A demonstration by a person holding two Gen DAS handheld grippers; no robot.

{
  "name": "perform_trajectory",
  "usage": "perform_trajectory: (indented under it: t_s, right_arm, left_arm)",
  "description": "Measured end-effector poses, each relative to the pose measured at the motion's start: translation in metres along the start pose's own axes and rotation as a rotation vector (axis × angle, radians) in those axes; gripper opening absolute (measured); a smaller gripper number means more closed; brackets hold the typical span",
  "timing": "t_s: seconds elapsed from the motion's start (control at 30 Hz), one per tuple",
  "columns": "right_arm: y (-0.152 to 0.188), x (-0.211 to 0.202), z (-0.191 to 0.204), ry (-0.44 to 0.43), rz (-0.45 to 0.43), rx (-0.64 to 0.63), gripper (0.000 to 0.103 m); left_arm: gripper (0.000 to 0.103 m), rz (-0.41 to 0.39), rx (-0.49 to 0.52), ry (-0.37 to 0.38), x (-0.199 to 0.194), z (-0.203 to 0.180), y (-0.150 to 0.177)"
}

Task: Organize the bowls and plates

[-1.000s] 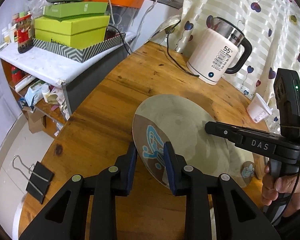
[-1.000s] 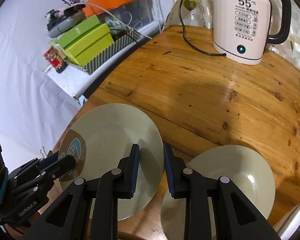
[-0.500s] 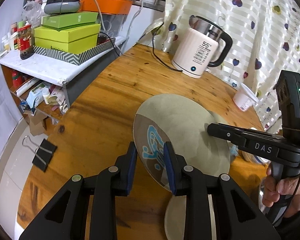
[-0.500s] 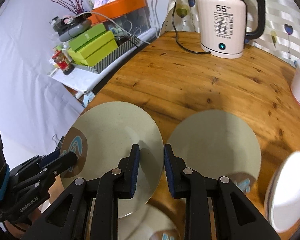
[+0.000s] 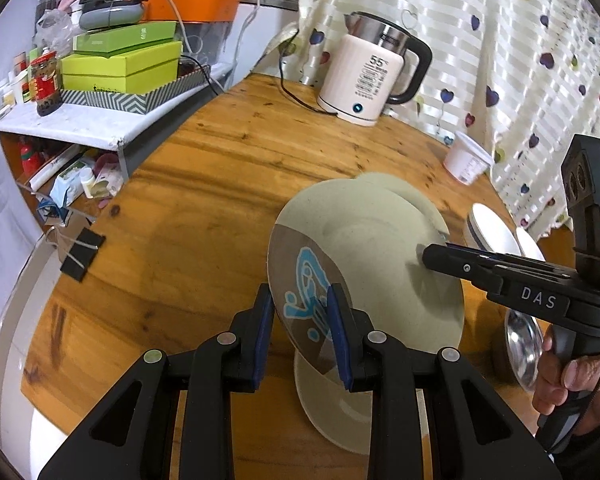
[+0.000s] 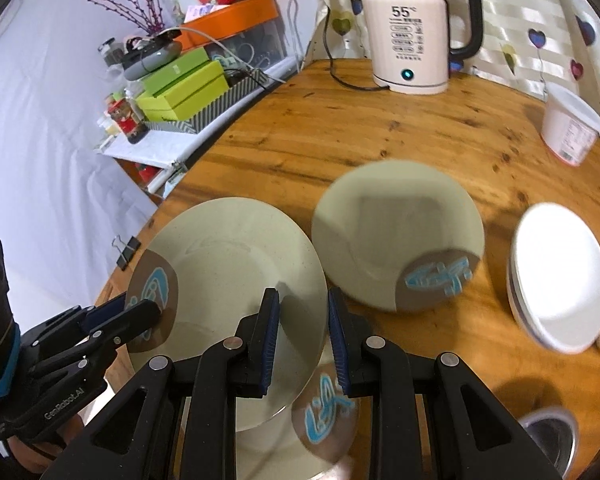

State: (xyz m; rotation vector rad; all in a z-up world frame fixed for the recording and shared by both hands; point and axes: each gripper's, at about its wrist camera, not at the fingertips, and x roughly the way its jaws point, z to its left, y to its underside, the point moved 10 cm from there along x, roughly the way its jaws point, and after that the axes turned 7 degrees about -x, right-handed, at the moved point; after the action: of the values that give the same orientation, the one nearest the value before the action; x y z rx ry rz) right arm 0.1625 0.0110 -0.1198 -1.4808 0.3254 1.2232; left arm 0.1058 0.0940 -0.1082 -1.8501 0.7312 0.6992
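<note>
A pale green plate [image 5: 372, 264] [image 6: 228, 272] with a brown patch and a blue motif hangs tilted above the wooden table [image 5: 204, 184], held from both sides. My left gripper [image 5: 300, 316] [image 6: 140, 312] is shut on its rim at the blue motif. My right gripper [image 6: 303, 332] [image 5: 432, 254] is shut on the opposite rim. A matching plate [image 6: 396, 240] lies on the table just beyond, and another plate [image 6: 328, 412] [image 5: 340, 400] lies under the held one. Stacked white bowls [image 6: 560, 280] [image 5: 492, 232] sit at the right, with a steel bowl [image 6: 552, 436] [image 5: 524, 344] nearer.
A white kettle [image 5: 372, 80] [image 6: 410, 40] with its cord stands at the table's far edge, and a white tub [image 5: 466, 158] [image 6: 572, 128] by the curtain. Left of the table is a shelf with green boxes [image 5: 124, 64]. A binder clip [image 5: 80, 254] lies on the left rim.
Both grippers have carried the plate together across the table, away from the kettle. The second and third plates, the white bowls and the steel bowl have come into view.
</note>
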Motion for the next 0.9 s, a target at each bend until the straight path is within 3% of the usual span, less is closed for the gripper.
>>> perform_trajectory:
  t_s: [0.43,0.9]
  right_arm:
    - [0.048,-0.001,-0.011,0.03,0.034,0.038,0.024]
    - [0.064,0.003,-0.015,0.046,0.062,0.049,0.024]
  left_arm:
    - [0.028,0.057,0.032,-0.001,0.007,-0.011,0.036]
    - [0.028,0.102,0.034,-0.007,0.012,-0.014,0.053]
